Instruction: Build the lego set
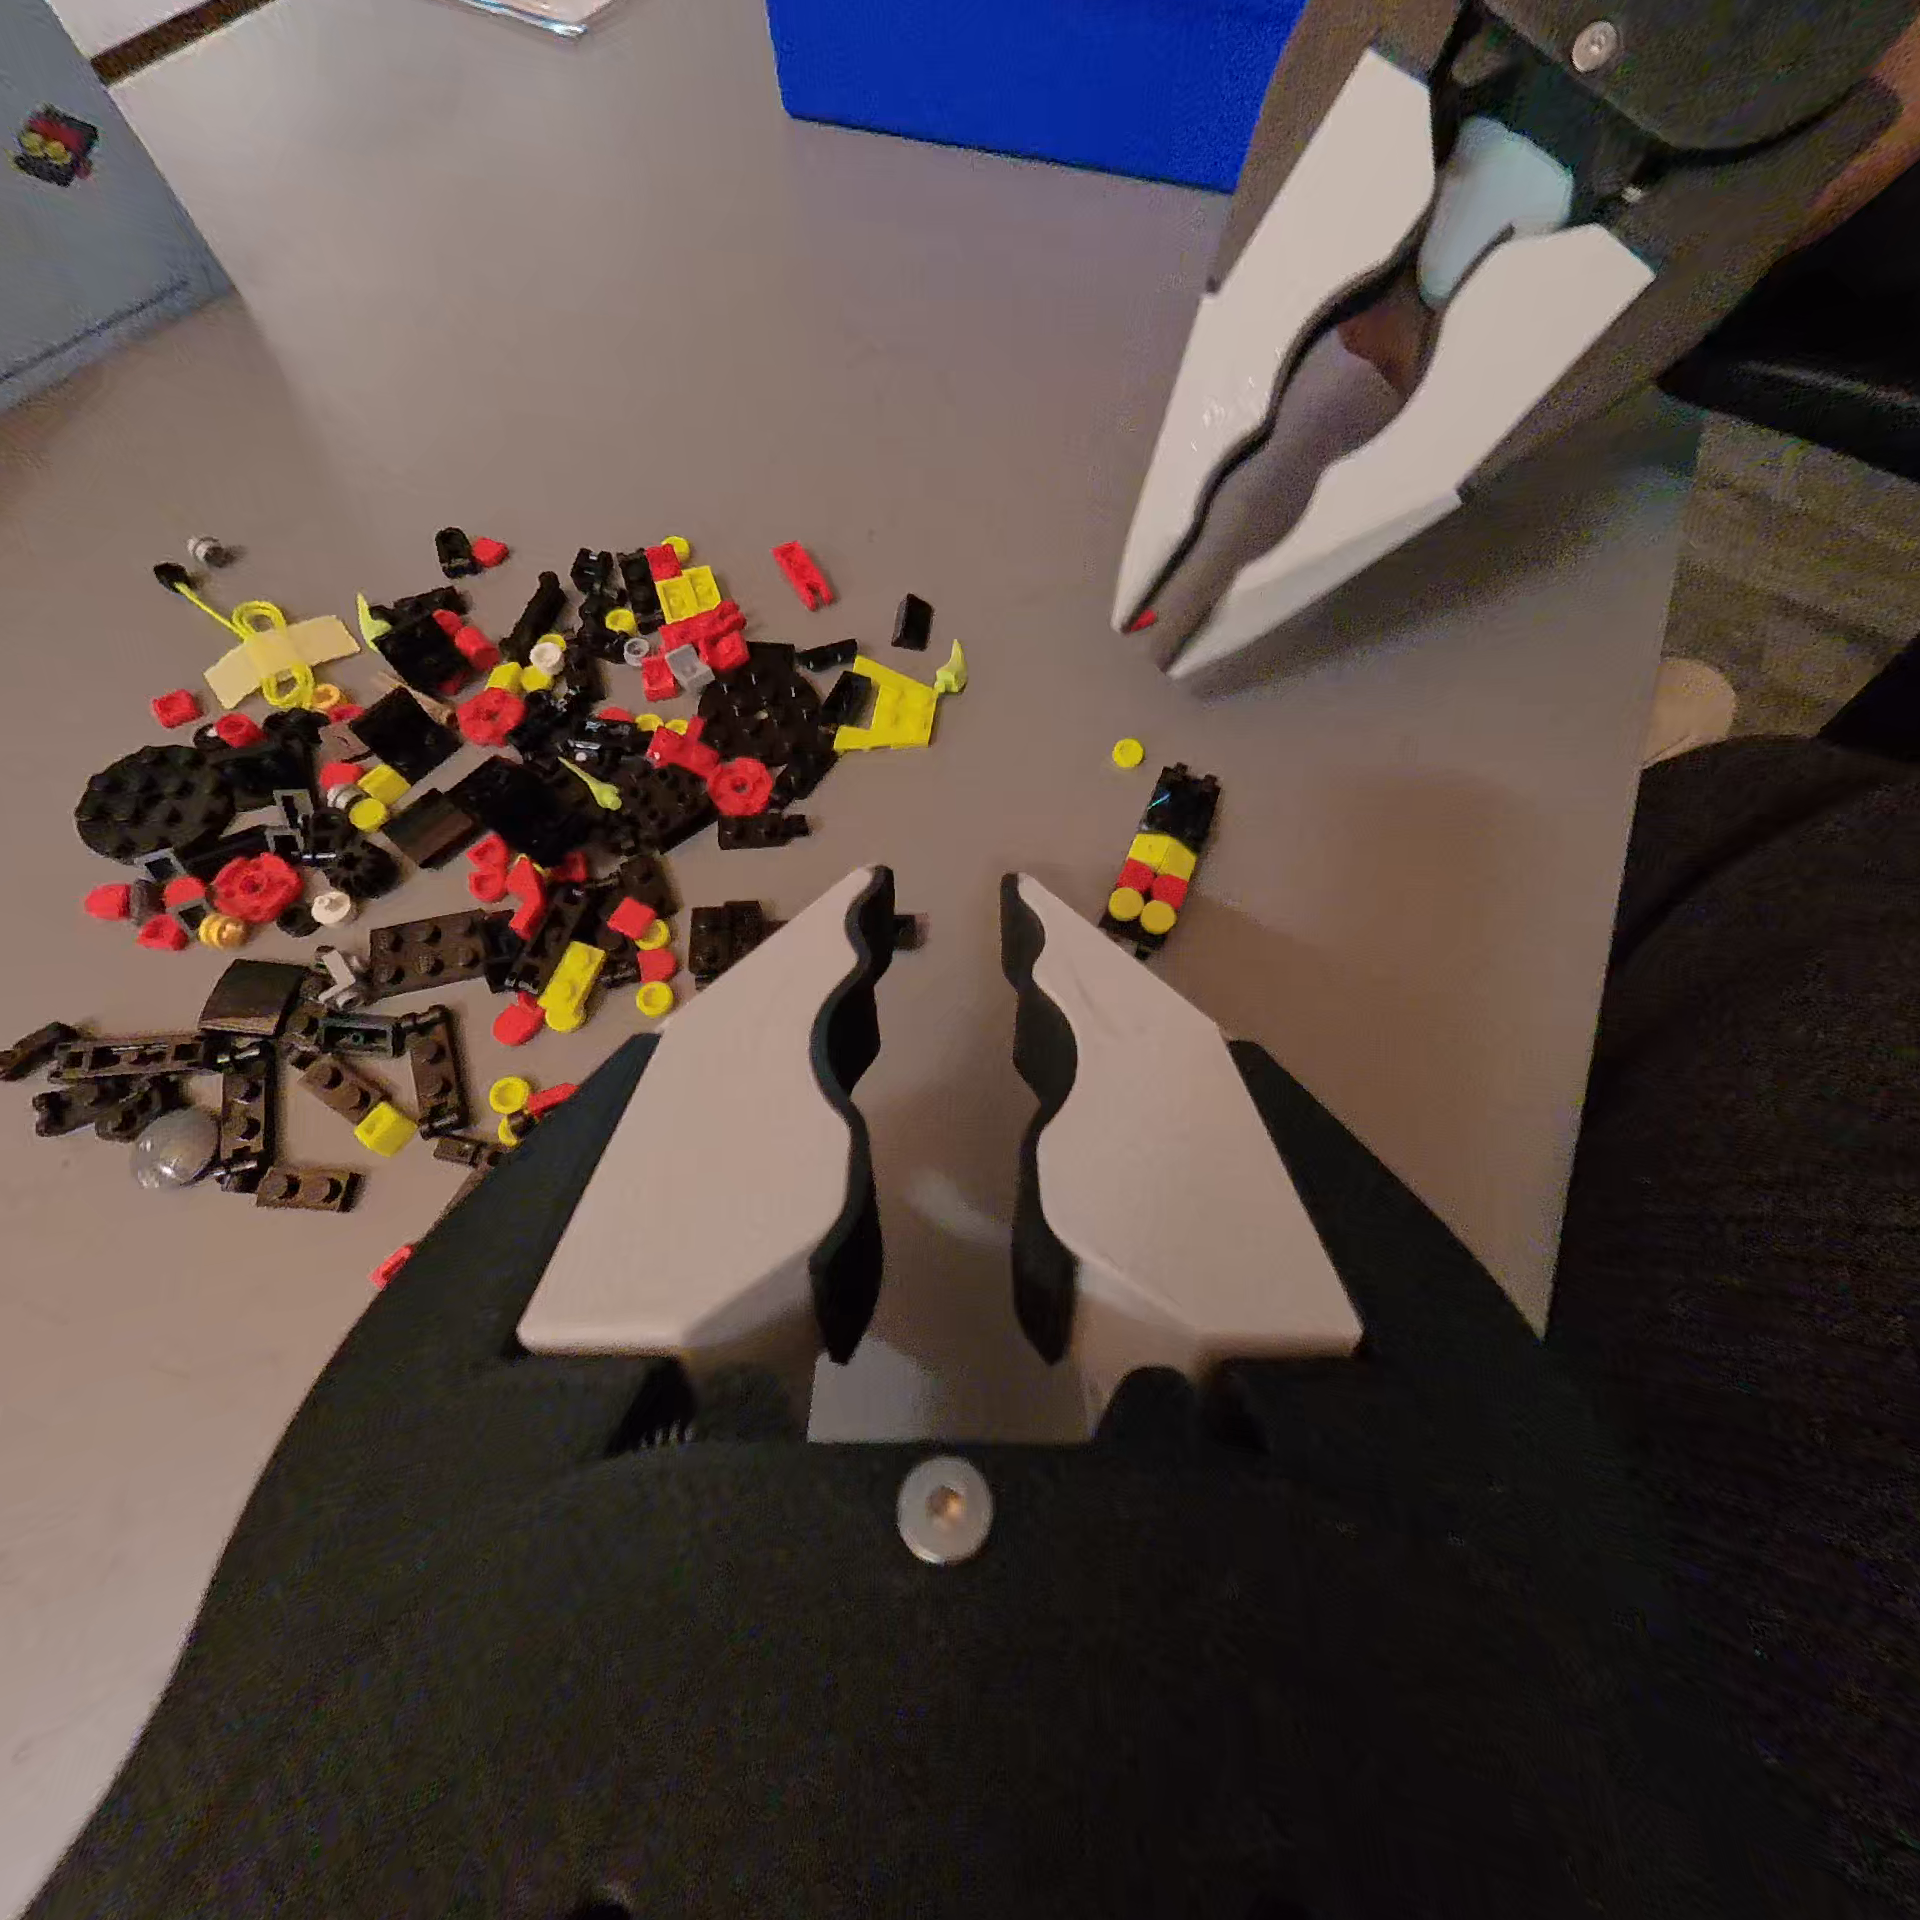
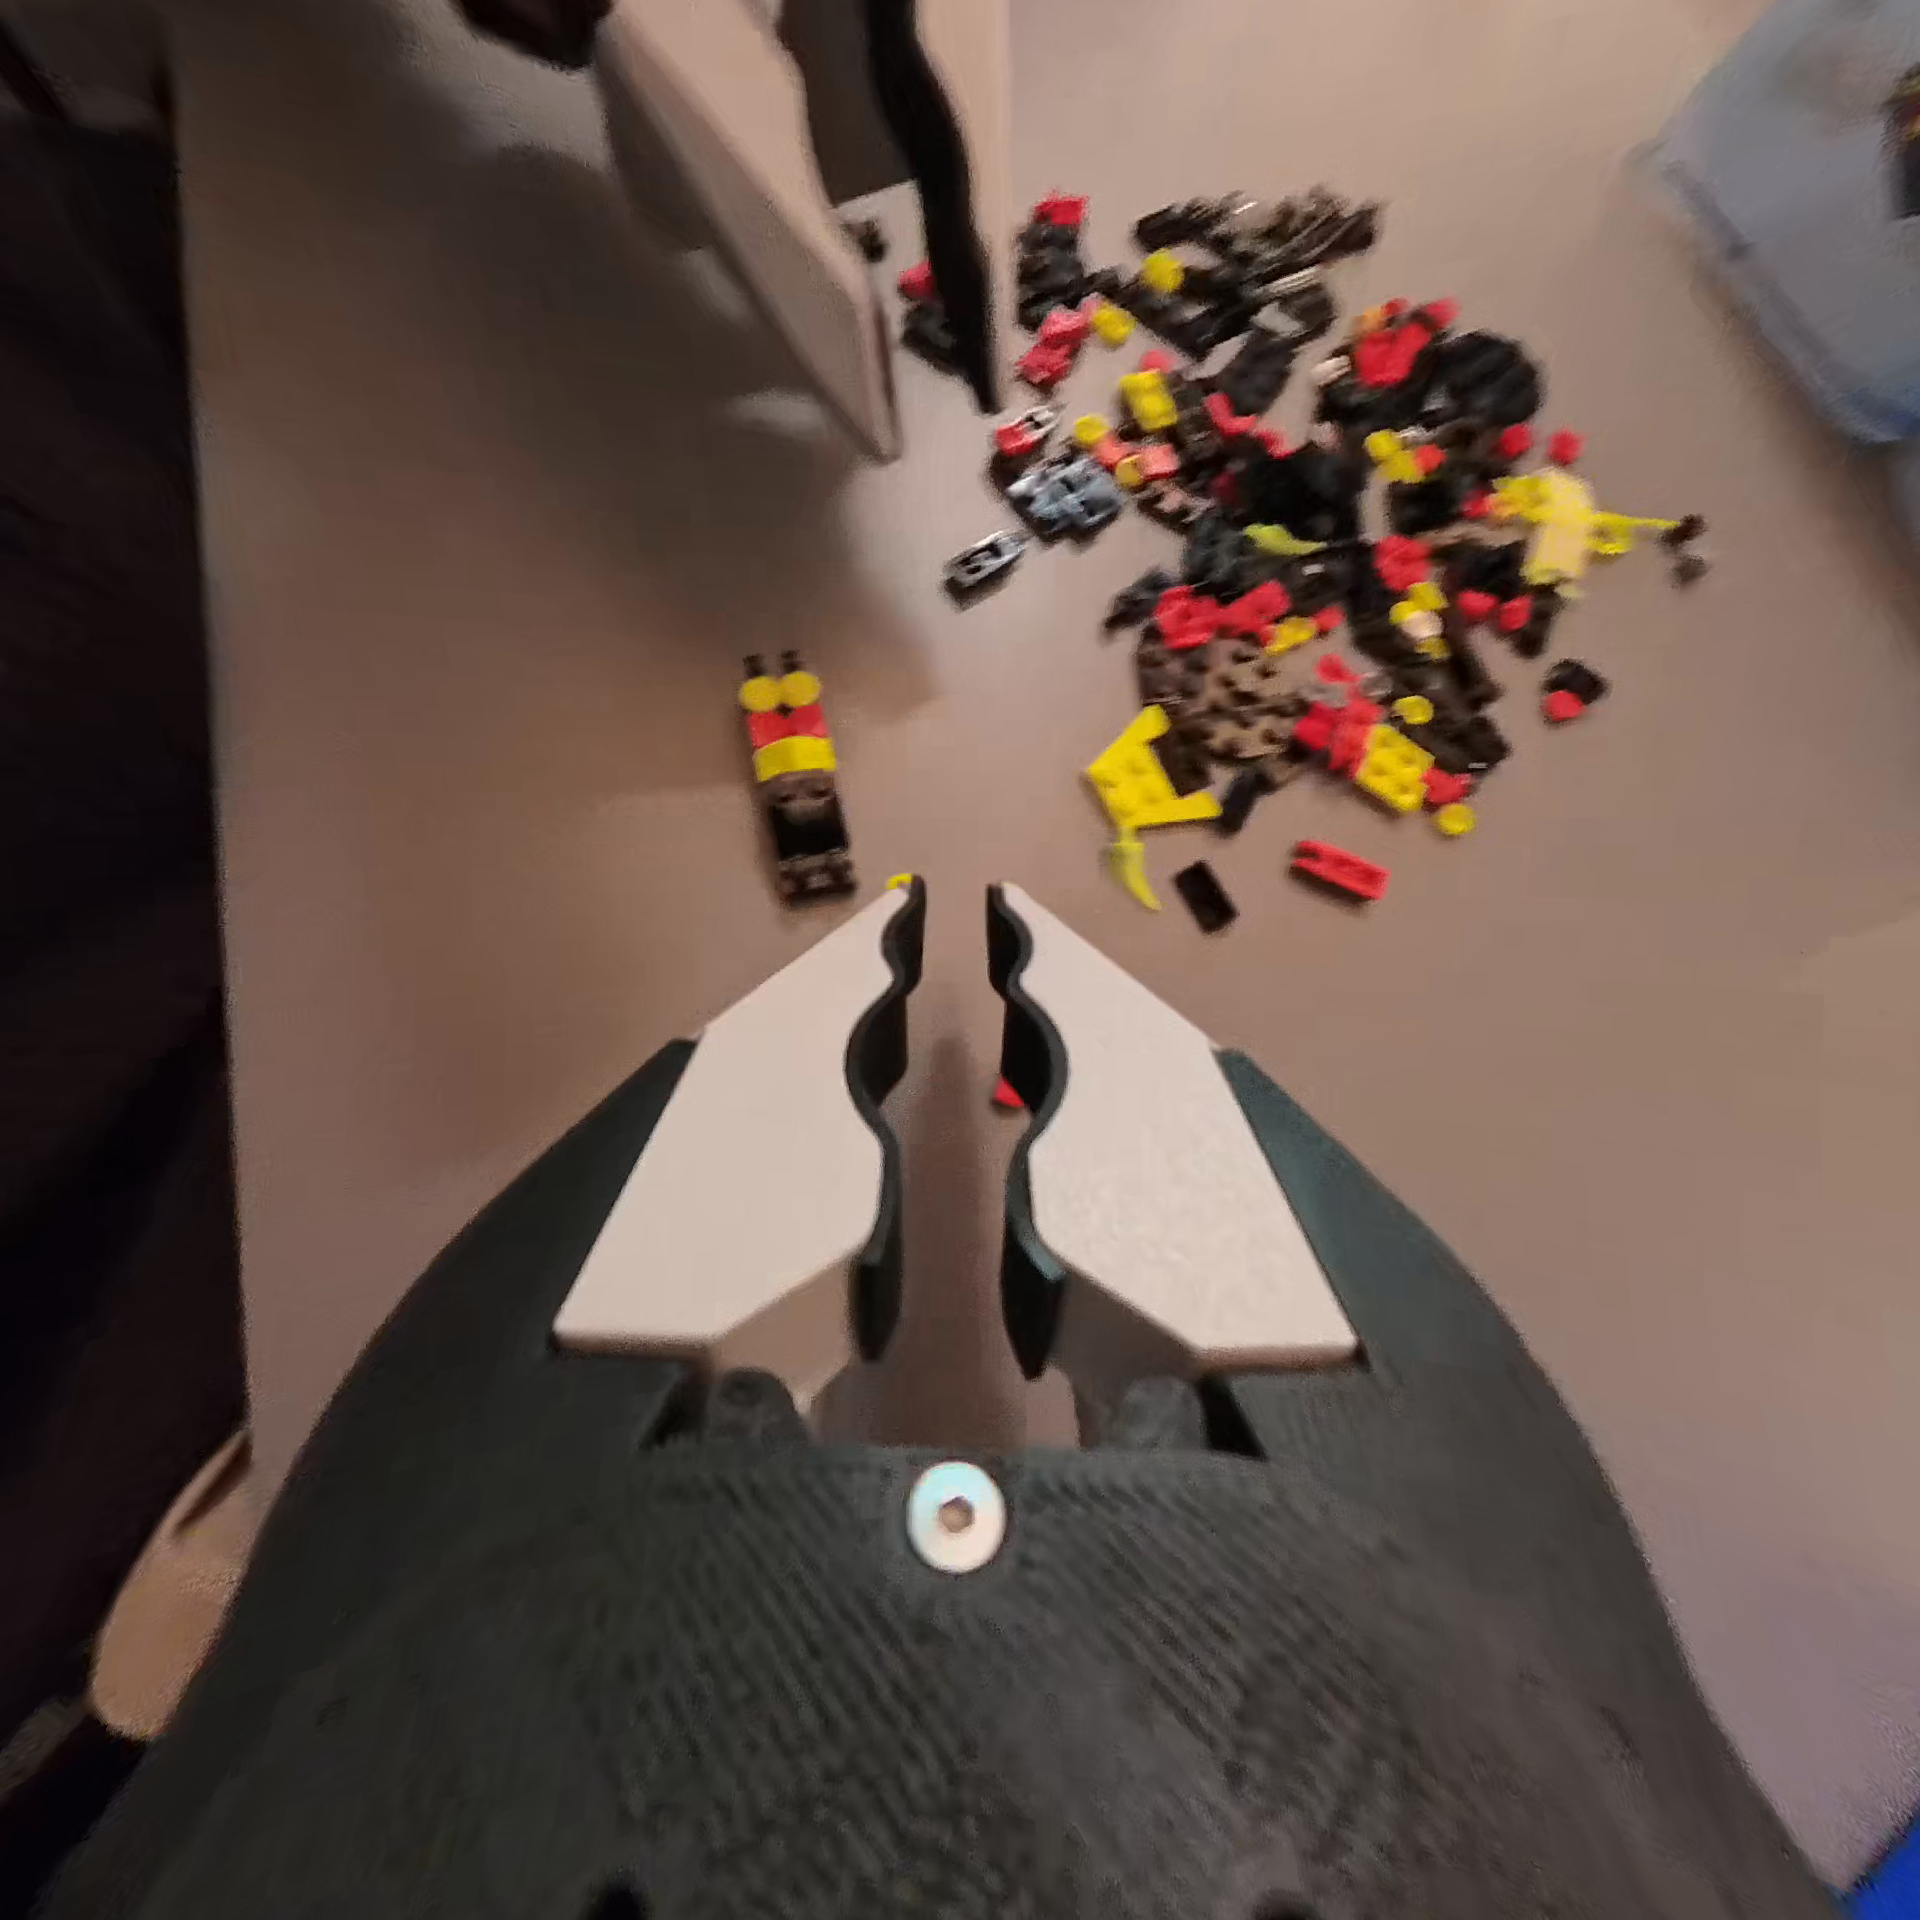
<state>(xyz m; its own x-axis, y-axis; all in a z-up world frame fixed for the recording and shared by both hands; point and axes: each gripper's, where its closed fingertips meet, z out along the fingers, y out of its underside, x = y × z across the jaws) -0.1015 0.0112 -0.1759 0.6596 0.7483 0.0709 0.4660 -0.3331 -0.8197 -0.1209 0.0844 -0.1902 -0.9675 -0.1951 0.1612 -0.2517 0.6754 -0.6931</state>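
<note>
A pile of loose black, red and yellow lego pieces lies on the grey table; it also shows in the blurred right wrist view. A small partial build of black, yellow and red pieces lies apart, near the table edge, also seen from the right wrist. My left gripper is open and empty, between the pile and the build. My right gripper hovers with jaws narrowly apart beyond a loose yellow stud. A tiny red piece shows by one finger; I cannot tell if they touch.
A blue box stands at the table's far side. A grey box with a picture stands far left. The table edge runs close on the right, with a person's dark-clothed leg beyond it. Left tips to right tips: about 9 cm.
</note>
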